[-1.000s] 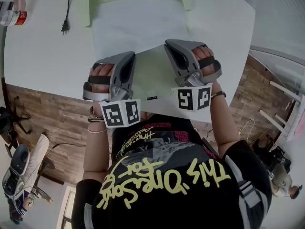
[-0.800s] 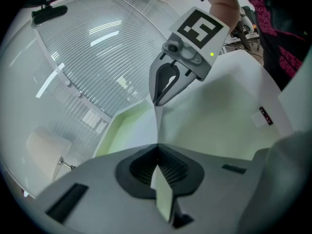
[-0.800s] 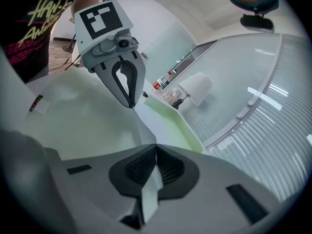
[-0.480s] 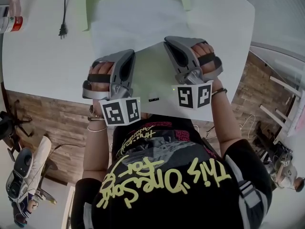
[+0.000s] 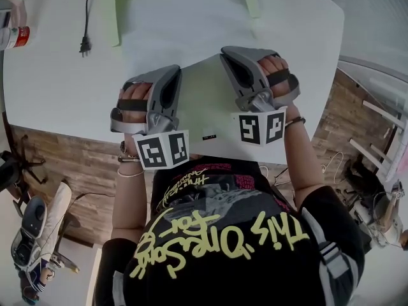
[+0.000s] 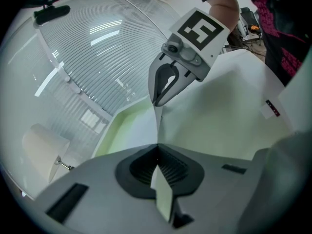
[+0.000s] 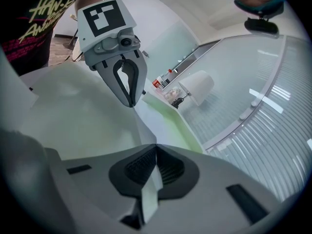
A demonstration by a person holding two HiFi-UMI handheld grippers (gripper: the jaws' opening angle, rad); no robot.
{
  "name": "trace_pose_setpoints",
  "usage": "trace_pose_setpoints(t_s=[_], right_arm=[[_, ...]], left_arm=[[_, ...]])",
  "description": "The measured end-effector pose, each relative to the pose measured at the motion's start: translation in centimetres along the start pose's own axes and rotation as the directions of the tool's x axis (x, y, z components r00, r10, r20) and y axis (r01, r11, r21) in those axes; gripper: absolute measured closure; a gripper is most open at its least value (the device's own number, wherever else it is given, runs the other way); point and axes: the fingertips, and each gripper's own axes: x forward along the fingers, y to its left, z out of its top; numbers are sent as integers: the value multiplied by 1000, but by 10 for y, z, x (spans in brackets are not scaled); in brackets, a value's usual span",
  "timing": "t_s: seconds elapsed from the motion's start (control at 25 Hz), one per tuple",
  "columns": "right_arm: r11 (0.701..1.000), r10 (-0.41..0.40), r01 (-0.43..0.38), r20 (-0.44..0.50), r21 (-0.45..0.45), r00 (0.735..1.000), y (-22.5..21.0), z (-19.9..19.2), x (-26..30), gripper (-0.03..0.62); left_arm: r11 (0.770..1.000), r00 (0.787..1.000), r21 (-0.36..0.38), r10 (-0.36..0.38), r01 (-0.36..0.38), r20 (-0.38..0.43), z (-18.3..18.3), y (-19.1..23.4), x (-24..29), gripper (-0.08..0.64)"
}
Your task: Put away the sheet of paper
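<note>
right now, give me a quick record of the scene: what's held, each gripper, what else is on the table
held item: pale sheet, stretched between both grippers
left gripper: shut on the sheet's left edge
right gripper: shut on the sheet's right edge
surface: white table
beyond the sheet: light green folder or tray
far left: black plug cord, bottle

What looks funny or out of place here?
Mostly the pale green sheet: the left gripper and right gripper each pinch an edge, so it bows between them instead of lying flat on the white table. A power plug lies loose at the far left. Nothing looks torn or spilled.
</note>
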Motion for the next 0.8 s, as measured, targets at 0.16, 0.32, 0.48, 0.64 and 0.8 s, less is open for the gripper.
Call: trace_pose_setpoints(t_s=[0.16,0.32,0.48,0.64,0.8], right_arm=[[1000,1,-1,1,-6,1000,-2,5,0,584],[1000,3,-3,0,-7,1000,-3,3,7,584],[1000,3,-3,2,-4,1000,-4,3,10,584],[1000,1,-1,5,-6,1000,-8,2,11,584],[1000,-8,8,2,-2,1000,-12,1,12,584]], left_arm=[[1000,1000,-2,1,-1,1,-2,2,-3,554],[1000,1000,-2,1,-1,-2,-5,5,2,553],[1000,1000,-6,4,-4,-7,-7,9,4,553],[1000,1000,-3,5,-5,-9,-6,12,6,552],[1000,1000,3,3,-3,-5,-4,13,8,553]])
